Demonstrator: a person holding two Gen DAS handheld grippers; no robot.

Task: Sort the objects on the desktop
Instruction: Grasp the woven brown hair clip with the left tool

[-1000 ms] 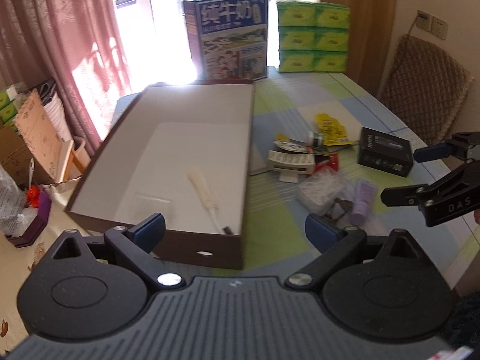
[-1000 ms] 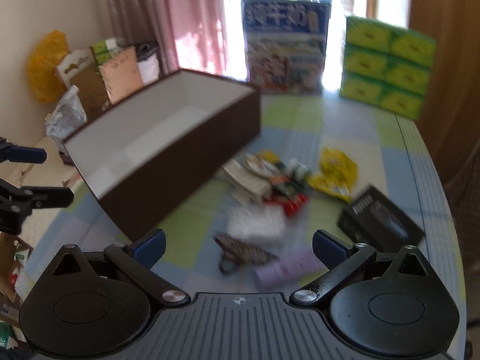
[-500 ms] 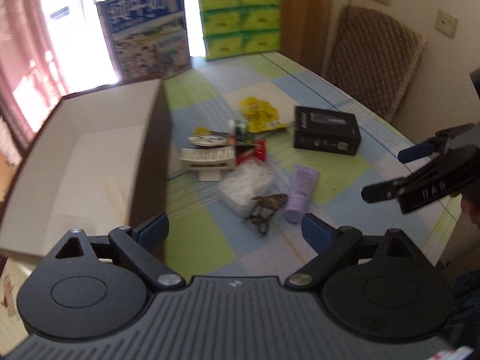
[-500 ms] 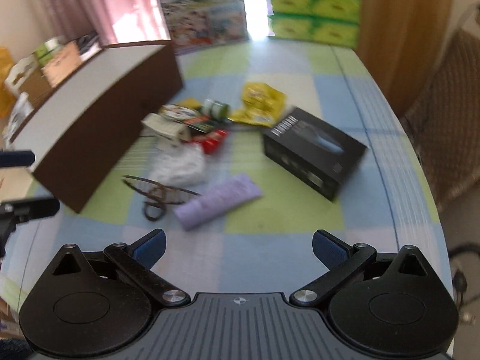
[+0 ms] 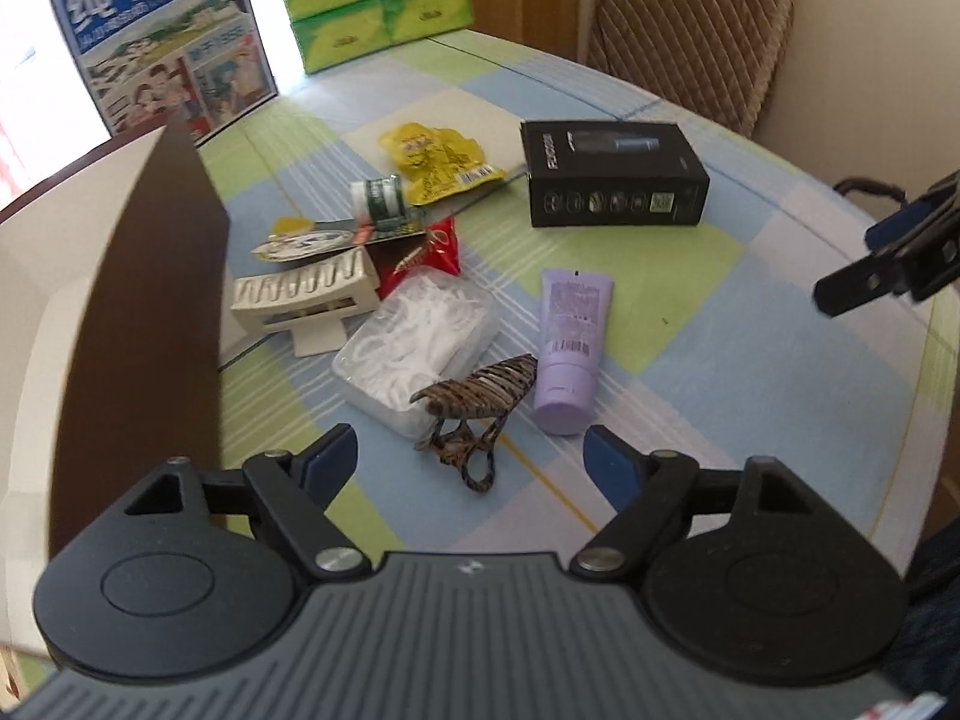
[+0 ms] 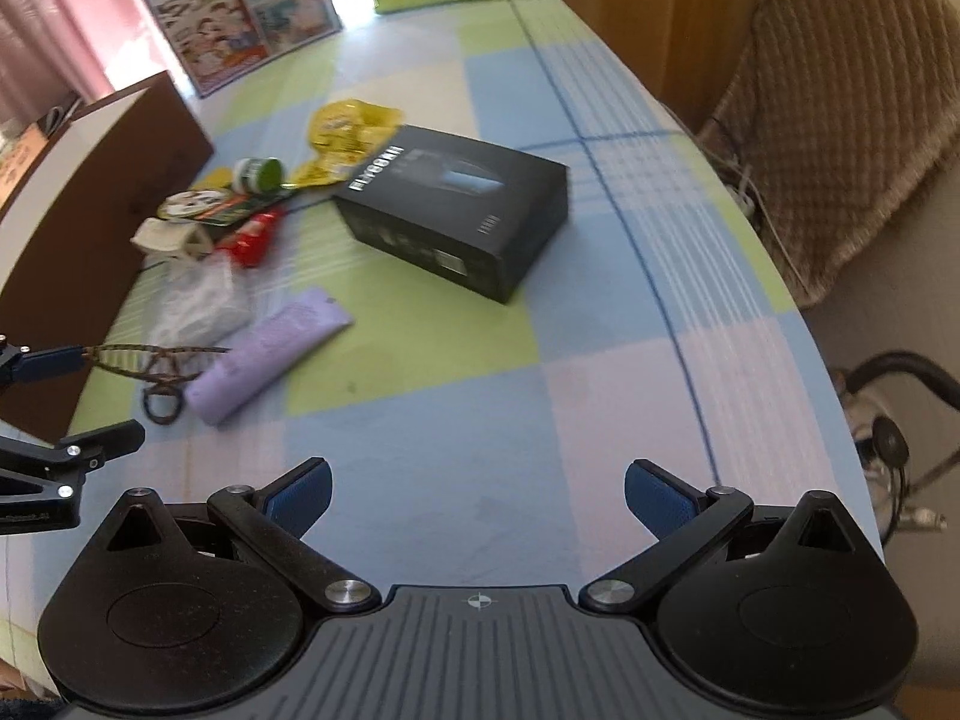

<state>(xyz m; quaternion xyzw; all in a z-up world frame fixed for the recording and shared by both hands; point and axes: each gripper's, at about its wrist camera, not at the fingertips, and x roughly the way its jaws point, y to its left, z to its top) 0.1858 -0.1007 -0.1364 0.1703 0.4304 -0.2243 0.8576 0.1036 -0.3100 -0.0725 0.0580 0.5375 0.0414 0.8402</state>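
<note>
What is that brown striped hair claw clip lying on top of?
The brown striped hair claw clip rests partly on the clear plastic box of white floss picks, with its looped handles on the checked tablecloth. The box corner under the clip is covered.

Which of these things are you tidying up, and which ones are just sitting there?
For the sorting:
hair claw
purple tube
clear box of floss picks
black box
yellow packet
big brown box

Just there:
milk carton
green tissue packs
chair
</note>
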